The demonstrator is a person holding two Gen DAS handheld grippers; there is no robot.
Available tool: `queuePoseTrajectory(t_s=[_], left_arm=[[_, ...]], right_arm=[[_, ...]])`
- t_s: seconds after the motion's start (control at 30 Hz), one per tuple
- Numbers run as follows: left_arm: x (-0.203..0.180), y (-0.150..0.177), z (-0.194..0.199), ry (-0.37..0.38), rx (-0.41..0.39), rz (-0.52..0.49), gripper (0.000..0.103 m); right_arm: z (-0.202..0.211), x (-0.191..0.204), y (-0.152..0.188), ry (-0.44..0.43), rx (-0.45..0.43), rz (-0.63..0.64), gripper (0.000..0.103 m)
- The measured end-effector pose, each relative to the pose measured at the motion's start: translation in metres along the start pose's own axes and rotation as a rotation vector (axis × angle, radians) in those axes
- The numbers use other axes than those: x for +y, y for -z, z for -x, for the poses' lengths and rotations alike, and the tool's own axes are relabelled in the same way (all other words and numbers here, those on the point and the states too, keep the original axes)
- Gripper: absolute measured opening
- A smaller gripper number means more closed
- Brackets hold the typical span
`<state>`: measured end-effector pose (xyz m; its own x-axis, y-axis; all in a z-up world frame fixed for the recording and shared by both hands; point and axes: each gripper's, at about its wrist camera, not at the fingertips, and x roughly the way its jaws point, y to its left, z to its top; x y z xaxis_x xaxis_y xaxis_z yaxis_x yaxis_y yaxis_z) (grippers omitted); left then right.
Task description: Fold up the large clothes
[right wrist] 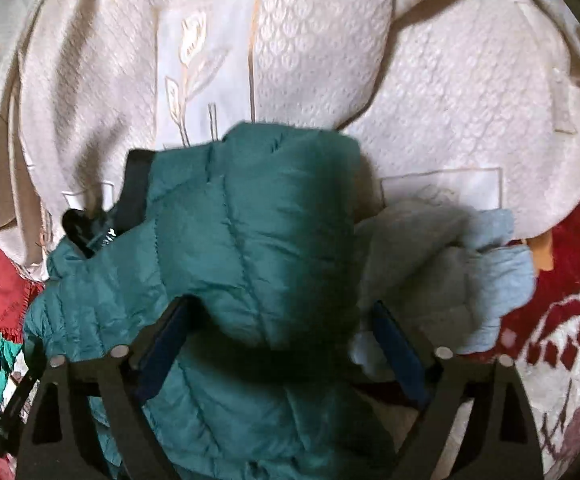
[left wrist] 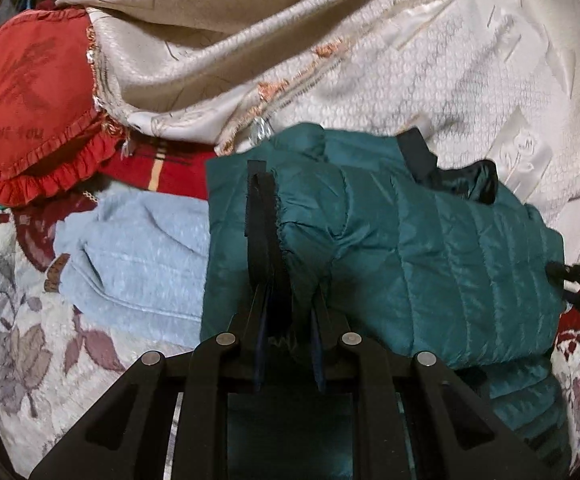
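Teal quilted nylon fills the middle of both wrist views: a puffer jacket lies bundled on a floral bedcover, its far side against a heap of cream embossed fabric. The left gripper has its two fingers drawn close together on a fold of the jacket near the black-trimmed cuff, so the cloth rises directly out of the narrow gap and the bulk of the garment spreads to the right of the fingers. A pale blue sweater lies just beside the jacket on its left, partly under it, and a red frilled cushion sits beyond that, near a red blanket. In the right wrist view the right gripper stands with its fingers spread wide, one on each side of a thick roll of the jacket; the padding bulges between and over them, and whether the pads press the cloth I cannot tell. The blue sweater lies just right of that roll, touching it.
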<state>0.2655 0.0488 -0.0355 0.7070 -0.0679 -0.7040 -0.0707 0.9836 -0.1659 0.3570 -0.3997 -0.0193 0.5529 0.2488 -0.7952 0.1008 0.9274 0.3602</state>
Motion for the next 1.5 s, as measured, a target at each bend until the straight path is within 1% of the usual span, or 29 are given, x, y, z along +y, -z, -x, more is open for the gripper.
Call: queuePoseTrajectory(t_s=[0.03,0.07,0.1,0.13,0.2,0.23,0.27,0.33,0.4,0.47,0.5,0.53,0.6,0.63,0.73,0.8,0.87,0.93,1.0,1.03,1.07,1.13,1.2,1.23,1.37,1.5], left_arm=[[-0.001,0.0,-0.002,0.006,0.004,-0.003,0.0],[-0.003,0.0,-0.003,0.01,0.004,-0.005,0.0],[-0.006,-0.001,-0.004,0.016,0.0,-0.008,0.0],[-0.006,-0.002,-0.004,0.019,-0.005,-0.007,0.0],[-0.011,-0.003,-0.01,0.027,-0.005,-0.013,0.0],[-0.013,-0.002,-0.013,0.028,0.001,-0.02,0.001],[-0.018,0.001,-0.02,0.027,0.02,-0.038,0.001],[-0.025,0.007,-0.028,0.014,0.041,-0.066,0.001],[-0.03,0.012,-0.028,0.005,0.045,-0.083,0.001],[-0.03,0.014,-0.027,-0.001,0.053,-0.083,0.001],[-0.029,0.014,-0.027,-0.001,0.062,-0.074,0.002],[-0.027,0.015,-0.028,0.003,0.066,-0.06,0.002],[-0.021,0.014,-0.028,0.02,0.073,-0.025,0.002],[-0.02,0.015,-0.028,0.024,0.074,-0.017,0.003],[-0.02,0.015,-0.028,0.025,0.072,-0.005,0.003],[-0.022,0.017,-0.027,0.016,0.066,-0.012,0.003],[-0.024,0.018,-0.027,0.009,0.063,-0.019,0.003],[-0.023,0.018,-0.027,0.006,0.06,-0.02,0.003],[-0.023,0.018,-0.028,0.006,0.058,-0.018,0.003],[-0.023,0.018,-0.028,0.007,0.057,-0.018,0.003],[-0.022,0.018,-0.028,0.007,0.057,-0.018,0.003],[-0.023,0.019,-0.028,0.008,0.058,-0.02,0.005],[-0.023,0.019,-0.03,0.009,0.058,-0.023,0.008],[-0.024,0.02,-0.031,0.008,0.059,-0.025,0.012],[-0.026,0.02,-0.034,0.0,0.062,-0.038,0.015],[-0.023,0.019,-0.03,-0.005,0.064,-0.041,0.015]], right_arm=[[-0.002,0.002,-0.002,-0.024,-0.003,0.007,0.048],[-0.002,0.005,-0.003,-0.016,-0.004,0.022,0.044],[0.001,0.012,-0.004,0.012,-0.022,0.066,0.035],[0.005,0.02,-0.004,0.029,-0.043,0.118,0.029],[0.011,0.029,-0.005,0.066,-0.081,0.182,0.026],[0.013,0.027,-0.008,0.075,-0.106,0.18,0.026],[0.011,0.022,-0.011,0.075,-0.117,0.154,0.026],[-0.001,0.009,-0.013,0.079,-0.098,0.084,0.026],[-0.01,0.006,-0.013,0.092,-0.093,0.075,0.026],[-0.011,0.008,-0.012,0.1,-0.105,0.093,0.03],[-0.011,0.008,-0.012,0.105,-0.101,0.093,0.036],[-0.007,0.007,-0.013,0.11,-0.091,0.08,0.045],[0.004,0.004,-0.012,0.107,-0.079,0.045,0.054],[0.013,0.003,-0.01,0.096,-0.083,0.037,0.056],[0.038,0.008,-0.001,0.077,-0.103,0.061,0.058],[0.056,0.017,0.013,0.051,-0.107,0.119,0.058],[0.065,0.029,0.03,0.013,-0.098,0.185,0.058],[0.06,0.046,0.05,-0.002,-0.043,0.267,0.058],[0.045,0.055,0.062,-0.005,0.009,0.308,0.057],[0.038,0.057,0.065,-0.002,0.028,0.322,0.058],[0.026,0.06,0.07,0.02,0.045,0.343,0.058],[0.011,0.061,0.073,0.08,0.05,0.372,0.057],[-0.001,0.058,0.073,0.11,0.046,0.366,0.057],[-0.008,0.056,0.071,0.124,0.041,0.356,0.056],[-0.02,0.049,0.066,0.132,0.031,0.306,0.056],[-0.02,0.063,0.068,0.143,0.035,0.314,0.057]])
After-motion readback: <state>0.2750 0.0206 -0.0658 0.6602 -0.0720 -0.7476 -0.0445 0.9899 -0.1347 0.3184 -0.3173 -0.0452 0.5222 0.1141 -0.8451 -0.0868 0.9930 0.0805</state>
